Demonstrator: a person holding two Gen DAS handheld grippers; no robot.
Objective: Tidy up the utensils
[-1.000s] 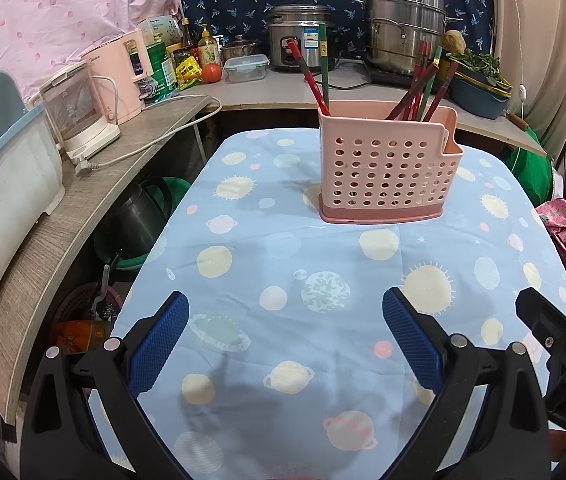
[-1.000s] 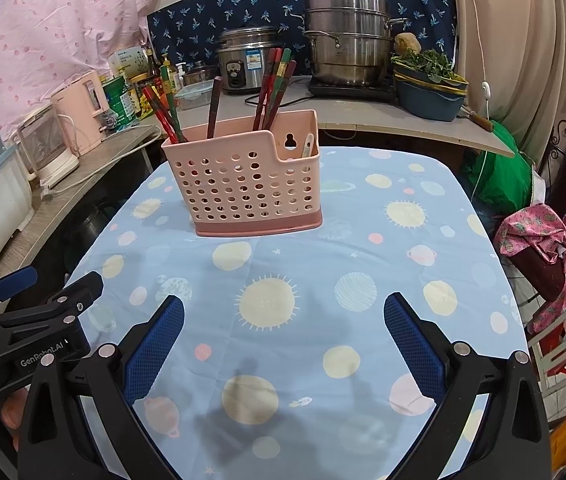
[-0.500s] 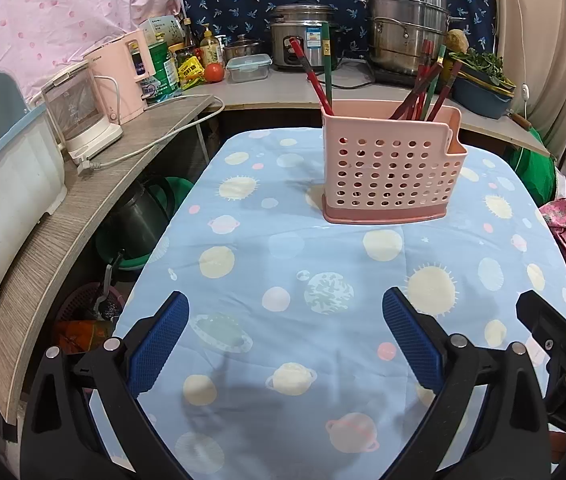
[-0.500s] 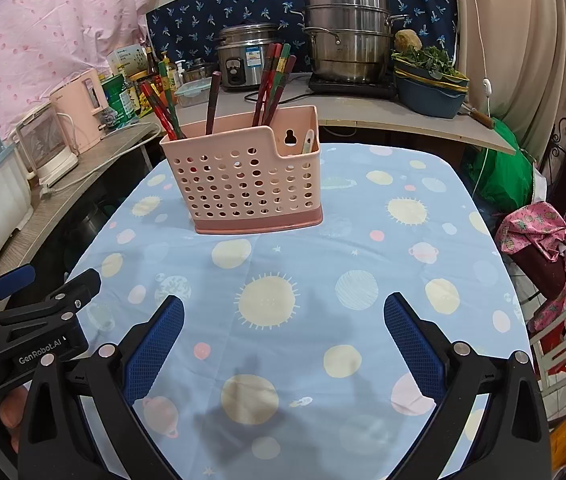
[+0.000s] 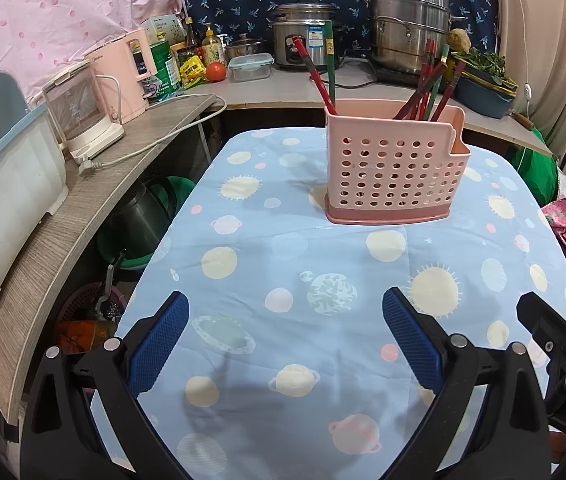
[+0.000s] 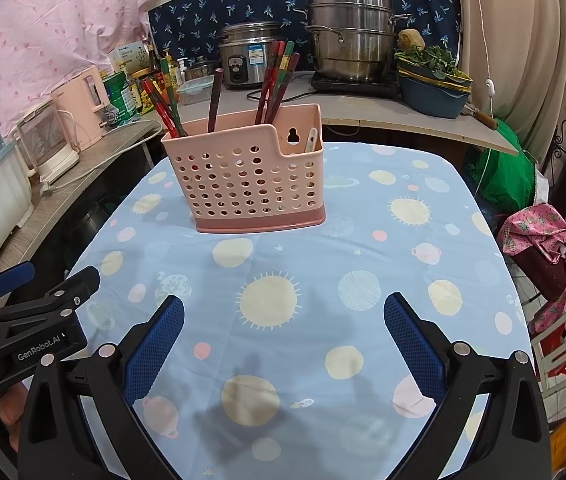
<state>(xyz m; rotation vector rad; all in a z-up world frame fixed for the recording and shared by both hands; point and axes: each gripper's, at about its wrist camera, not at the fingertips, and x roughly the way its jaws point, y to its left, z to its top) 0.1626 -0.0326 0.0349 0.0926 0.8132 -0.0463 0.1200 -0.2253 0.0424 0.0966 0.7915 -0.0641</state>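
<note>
Behind the surface (image 5: 243, 264) with its planet-print cloth, pots crowd the kitchen counter, and the pink utensil holder (image 6: 249, 178) stands upright at the far middle, chopsticks (image 6: 275, 80) sorted into its compartments. Both the left hand-held gripper (image 5: 285, 338) and the right hand-held gripper (image 6: 283, 340) hover low and well apart from it, spread wide and empty, probably because nothing loose remains to pick.

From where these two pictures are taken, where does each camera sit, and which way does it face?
Left wrist: on the left gripper, above the near table edge, facing the pink utensil holder; its open blue fingers show, the right gripper at the right edge.
Right wrist: on the right gripper, facing the same holder; its open fingers show, the left gripper lower left.
Shared: holder, chopsticks, planet-print tablecloth, steel steamer pot.
</note>
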